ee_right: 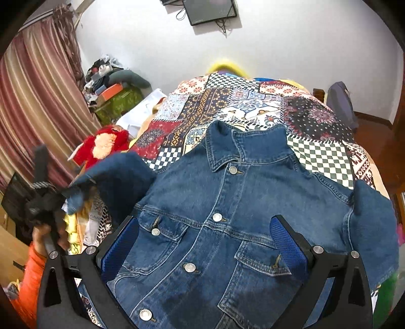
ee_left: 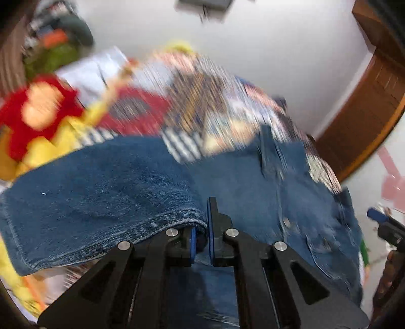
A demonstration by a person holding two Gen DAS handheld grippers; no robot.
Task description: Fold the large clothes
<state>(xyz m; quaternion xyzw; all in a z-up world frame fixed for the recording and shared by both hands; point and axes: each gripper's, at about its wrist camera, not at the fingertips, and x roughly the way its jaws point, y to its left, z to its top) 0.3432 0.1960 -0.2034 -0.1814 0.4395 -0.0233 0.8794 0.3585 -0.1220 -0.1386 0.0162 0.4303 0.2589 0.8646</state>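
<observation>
The blue denim jacket with metal snap buttons [ee_right: 227,227] lies face up on the bed, over a patchwork bedspread of checks and floral squares [ee_right: 253,101], its collar [ee_right: 243,144] toward the far edge of the bed and its hem toward us. We see the front buttoned, with two flap pockets on the chest.

Our left tongs [ee_left: 201,236] are clenched on the stitched cuff edge of the jacket's sleeve [ee_left: 106,192]; the denim is pinched between the blue pads and the sleeve drapes away to the left in the left wrist view, lifted off the bedspread. In the right wrist view the same tongs [ee_right: 63,200] show at the left edge of the bed, held by a hand with an orange sleeve [ee_right: 30,273] below it, with a corner of denim bunched in them.

Our right tongs [ee_right: 205,243] are released, their blue-padded fingers [ee_right: 286,243] spread wide above the jacket's chest, one to each side of the button line. We cannot tell whether they touch the cloth.

A red and yellow plush toy [ee_right: 103,145] sits by the left edge of the bed, near a striped curtain [ee_right: 38,101]. A dark screen [ee_right: 210,11] hangs on the white wall beyond.
</observation>
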